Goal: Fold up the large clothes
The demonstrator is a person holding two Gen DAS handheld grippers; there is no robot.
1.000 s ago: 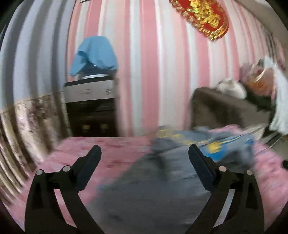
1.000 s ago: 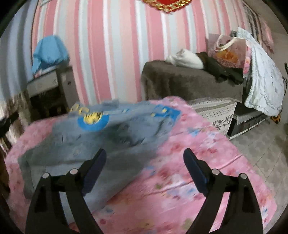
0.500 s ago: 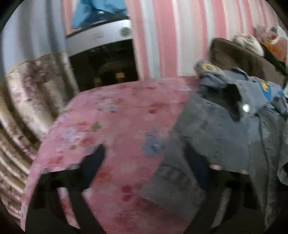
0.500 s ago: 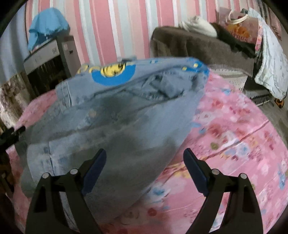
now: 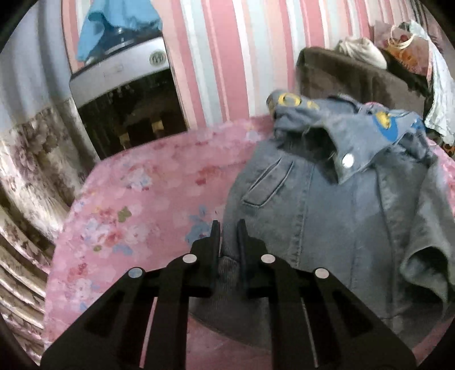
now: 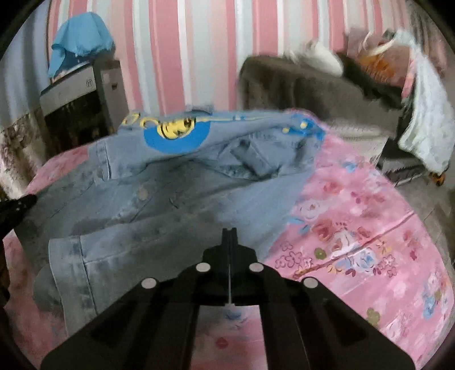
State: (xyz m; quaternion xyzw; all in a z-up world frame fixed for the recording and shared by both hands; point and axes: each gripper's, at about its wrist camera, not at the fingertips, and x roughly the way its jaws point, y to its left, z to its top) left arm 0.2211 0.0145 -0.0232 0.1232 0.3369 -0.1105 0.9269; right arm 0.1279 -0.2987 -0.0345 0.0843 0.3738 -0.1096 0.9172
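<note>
A blue denim jacket (image 5: 327, 205) with a blue and yellow print lies rumpled on the pink floral bed cover (image 5: 136, 199). My left gripper (image 5: 227, 227) is shut on the jacket's near left hem, with cloth bunched between its fingers. In the right wrist view the jacket (image 6: 176, 182) spreads across the left of the bed. My right gripper (image 6: 229, 232) is shut on the jacket's near edge, where the denim meets the pink cover (image 6: 355, 242). The left gripper's tip (image 6: 17, 205) shows at the far left.
A black and silver cabinet (image 5: 125, 94) with a blue cloth (image 5: 113, 25) on top stands by the striped wall. A brown covered sofa (image 6: 307, 88) with clothes and a bag stands beyond the bed. A white quilt (image 6: 429, 113) hangs at the right.
Both grippers dropped from above the bed to the jacket and went from wide open to shut on its near edges.
</note>
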